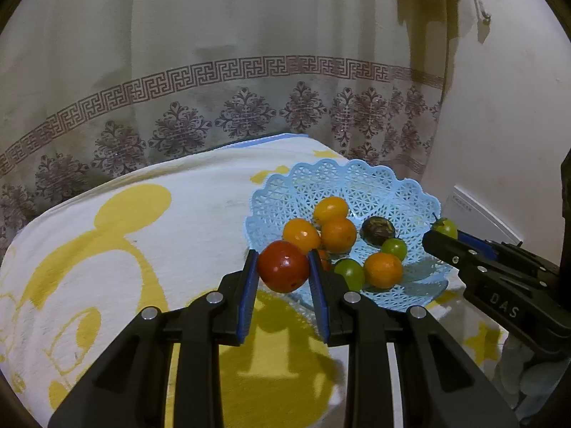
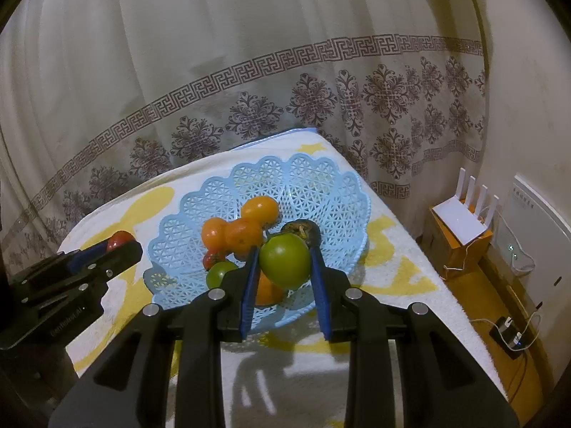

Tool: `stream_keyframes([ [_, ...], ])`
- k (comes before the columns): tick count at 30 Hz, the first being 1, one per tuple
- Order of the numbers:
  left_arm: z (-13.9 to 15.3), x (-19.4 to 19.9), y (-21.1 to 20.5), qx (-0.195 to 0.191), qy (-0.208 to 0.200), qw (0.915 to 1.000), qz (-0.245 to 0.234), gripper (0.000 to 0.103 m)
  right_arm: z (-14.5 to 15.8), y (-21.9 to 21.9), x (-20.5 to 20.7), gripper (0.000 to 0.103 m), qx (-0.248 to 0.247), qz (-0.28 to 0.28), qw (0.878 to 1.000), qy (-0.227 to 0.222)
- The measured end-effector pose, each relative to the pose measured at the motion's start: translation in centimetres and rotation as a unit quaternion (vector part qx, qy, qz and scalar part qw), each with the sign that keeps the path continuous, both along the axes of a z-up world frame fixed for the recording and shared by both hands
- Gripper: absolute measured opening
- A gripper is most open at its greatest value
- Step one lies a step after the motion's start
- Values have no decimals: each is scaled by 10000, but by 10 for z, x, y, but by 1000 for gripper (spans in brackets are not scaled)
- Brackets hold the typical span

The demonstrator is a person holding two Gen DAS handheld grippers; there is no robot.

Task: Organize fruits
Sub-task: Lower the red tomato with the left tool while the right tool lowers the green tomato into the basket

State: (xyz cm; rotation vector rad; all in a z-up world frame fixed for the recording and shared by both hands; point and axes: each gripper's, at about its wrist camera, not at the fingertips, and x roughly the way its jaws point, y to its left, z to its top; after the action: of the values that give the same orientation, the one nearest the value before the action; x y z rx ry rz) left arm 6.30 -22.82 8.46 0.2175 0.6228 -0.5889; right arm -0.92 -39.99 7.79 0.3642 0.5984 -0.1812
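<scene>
Your left gripper (image 1: 283, 271) clamped on a round red tomato (image 1: 283, 265), at the light blue lattice plastic basket's (image 1: 342, 182) 8 o'clock rim, your right gripper (image 2: 284, 267) clamped on a round green tomato (image 2: 284, 265) above that basket.

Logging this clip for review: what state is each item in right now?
Left gripper: shut on red fruit, held near the basket's edge.
Right gripper: shut on green fruit, held over the basket.
Basket: on the towel, holding orange, green and dark fruits.
</scene>
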Motion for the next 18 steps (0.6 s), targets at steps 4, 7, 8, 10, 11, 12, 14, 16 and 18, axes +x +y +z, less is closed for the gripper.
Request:
stream_keyframes([
  [4, -1, 1, -4, -11, 13, 10000, -51, 28, -1, -1, 0, 29, 7, -20, 10000, -11],
  [7, -1, 1, -8, -24, 26, 10000, -86, 28, -1, -2, 0, 29, 9, -36, 10000, -18],
  [8, -1, 1, -9, -26, 28, 9999, -99, 28, -2, -3, 0, 29, 16, -42, 10000, -19],
  [10, -2, 1, -11, -23, 30, 9999, -126, 28, -2, -4, 0, 29, 29, -51, 10000, -20],
  [11, -2, 1, -11, -21, 31, 9999, -134, 28, -2, -4, 0, 29, 35, -52, 10000, -22],
  [12, -2, 1, -12, -19, 33, 9999, -139, 28, -2, -4, 0, 29, 33, -50, 10000, -20],
  [14, -3, 2, -14, -17, 49, 9999, -146, 28, -2, -5, 0, 29, 33, -49, 10000, -20],
  [16, -4, 2, -14, -14, 60, 9999, -157, 28, -2, -5, 0, 29, 29, -51, 10000, -23],
  [18, -5, 2, -16, -10, 64, 9998, -176, 28, -2, -5, 0, 29, 31, -52, 10000, -22],
])
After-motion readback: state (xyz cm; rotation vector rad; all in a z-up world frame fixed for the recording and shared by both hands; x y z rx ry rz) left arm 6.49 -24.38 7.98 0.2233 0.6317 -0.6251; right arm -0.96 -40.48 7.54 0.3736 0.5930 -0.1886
